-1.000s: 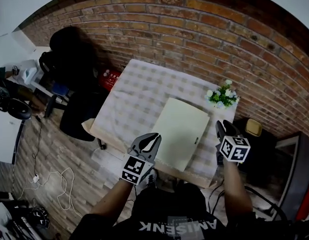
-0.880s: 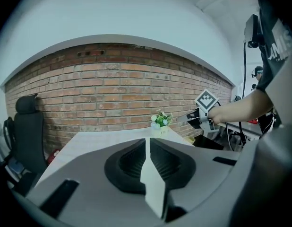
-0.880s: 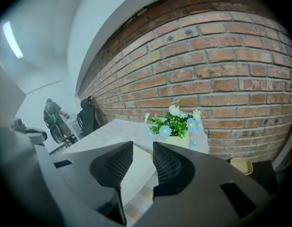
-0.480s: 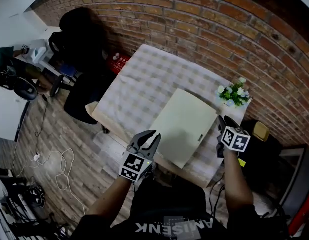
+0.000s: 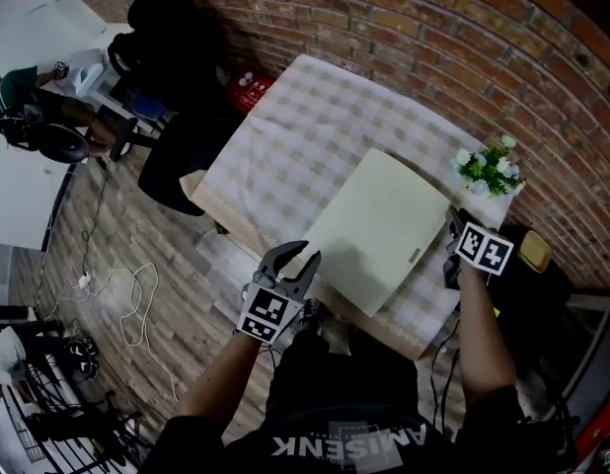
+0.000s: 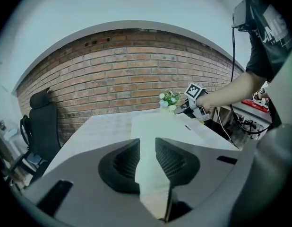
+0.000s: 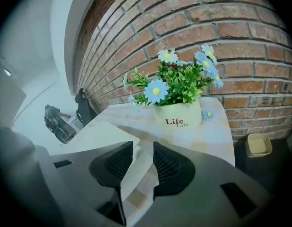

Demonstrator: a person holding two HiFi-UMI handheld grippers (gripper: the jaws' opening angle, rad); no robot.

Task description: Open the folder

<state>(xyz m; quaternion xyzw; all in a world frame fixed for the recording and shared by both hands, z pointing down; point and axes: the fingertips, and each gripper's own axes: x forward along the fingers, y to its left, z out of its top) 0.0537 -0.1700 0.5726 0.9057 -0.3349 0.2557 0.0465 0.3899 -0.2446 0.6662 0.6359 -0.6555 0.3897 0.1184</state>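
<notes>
Folder [image 5: 379, 230], pale cream, lies shut & flat on the table [image 5: 285, 126]. It sits on the near right part of the checked cloth, turned at an angle to the table edges, w/ a small dark tab nr its right-hand edge.

Left gripper [image 5: 297, 257] is at the table's near edge, just by the folder's near left corner, pointing fwd & down. Its jaws have just been opening and stand a little apart w/ a narrow gap. Nothing is clamped: the folder only shows thru the gap, ahead of the pads, not pressed by them.

Right gripper [image 5: 452, 233] is at the folder's right side, nr its far right corner, btwn folder & the table's right edge. Its jaws are apart. In the right gripper view the folder's corner & a strip of cloth show thru the gap, no pad on either. Can't tell if the tips touch the cloth.

Flower pot [image 7: 178, 115], cream w/ "Life" printed on it and blue & white daisies, stands at the table's far right corner, just beyond the right gripper, nr the brick wall [image 5: 404, 28]. A black office chair [image 5: 177, 23] is by the wall, left of the table. A cable [image 5: 122, 299] lies on the wood floor.
</notes>
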